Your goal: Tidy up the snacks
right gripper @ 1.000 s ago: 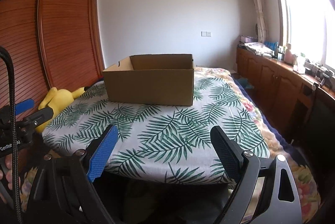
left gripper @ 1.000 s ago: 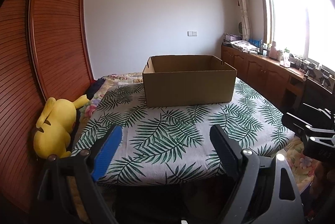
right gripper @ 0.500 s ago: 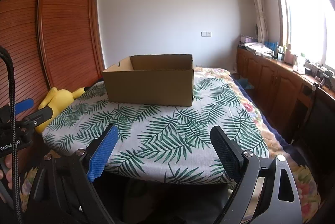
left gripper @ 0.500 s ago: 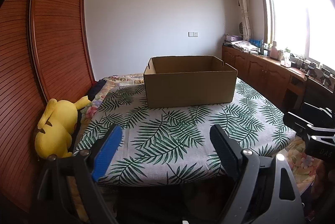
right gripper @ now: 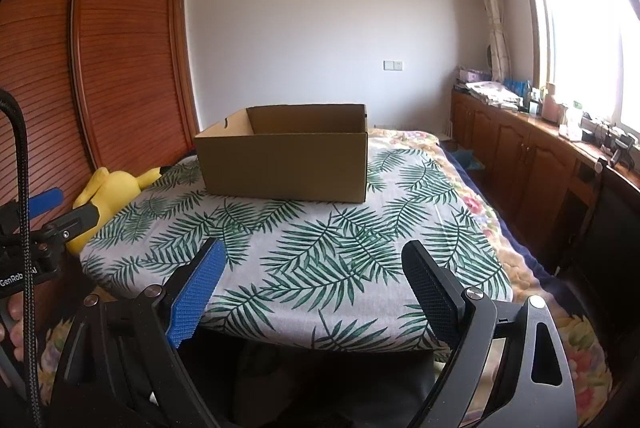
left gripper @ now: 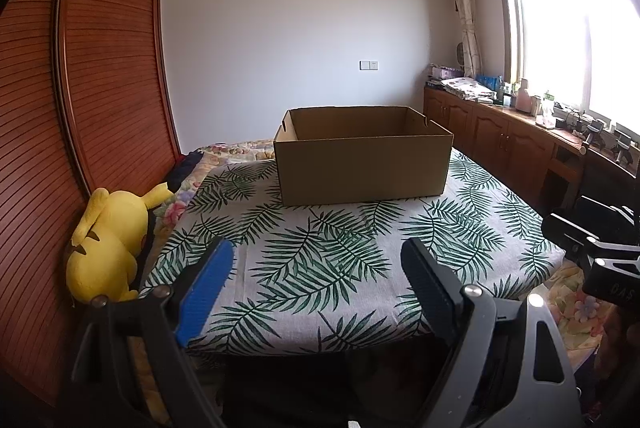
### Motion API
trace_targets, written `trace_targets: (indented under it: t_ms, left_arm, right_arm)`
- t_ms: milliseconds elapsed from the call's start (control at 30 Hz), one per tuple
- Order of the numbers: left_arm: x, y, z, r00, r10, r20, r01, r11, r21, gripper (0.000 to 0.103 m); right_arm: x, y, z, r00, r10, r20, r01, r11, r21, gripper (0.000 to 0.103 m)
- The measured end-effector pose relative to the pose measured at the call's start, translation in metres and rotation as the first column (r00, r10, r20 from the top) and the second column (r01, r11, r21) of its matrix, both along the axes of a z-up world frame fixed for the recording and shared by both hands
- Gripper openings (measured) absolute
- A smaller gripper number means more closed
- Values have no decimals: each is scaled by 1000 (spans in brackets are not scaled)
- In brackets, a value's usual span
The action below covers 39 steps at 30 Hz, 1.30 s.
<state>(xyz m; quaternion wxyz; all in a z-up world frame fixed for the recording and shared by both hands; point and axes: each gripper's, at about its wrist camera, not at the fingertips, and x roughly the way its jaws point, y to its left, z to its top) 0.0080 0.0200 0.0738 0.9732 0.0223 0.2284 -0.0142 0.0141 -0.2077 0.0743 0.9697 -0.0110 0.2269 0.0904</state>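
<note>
sunlit bedroom with a white back wall, a wooden slatted wardrobe (left gripper: 100, 88) off to the outer side of the left fingers and a window (right gripper: 580, 28) above low wooden cabinets (left gripper: 512, 144) off to the outer side of the right fingers. a bed (left gripper: 340, 256) with a palm-leaf cover stretches ahead of both grippers. an open cardboard box (left gripper: 362, 164) stands on the bed well beyond the fingertips, straight ahead of the left gripper (left gripper: 316, 280) and ahead and slightly toward the blue finger of the right gripper (right gripper: 312, 280); its inside floor cannot be seen, and no snacks show in either view. a yellow plush toy (left gripper: 108, 240) lies by the wardrobe, beyond the left gripper's blue finger (left gripper: 206, 290). both grippers have their fingers spread wide with nothing between them, only the bed cover showing in the gap. in the right wrist view the left gripper's fingers (right gripper: 44, 198) poke in from the blue-finger side, apart from the bed edge
</note>
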Motion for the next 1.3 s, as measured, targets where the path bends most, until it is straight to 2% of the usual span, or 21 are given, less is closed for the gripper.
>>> trace_targets:
  t_ms: [1300]
  left_arm:
    - [1,0,1,1000,-2,3,2,1000,-3,87]
  right_arm:
    - [-2,-2,2,1000,-10,10,10,1000,-1,91]
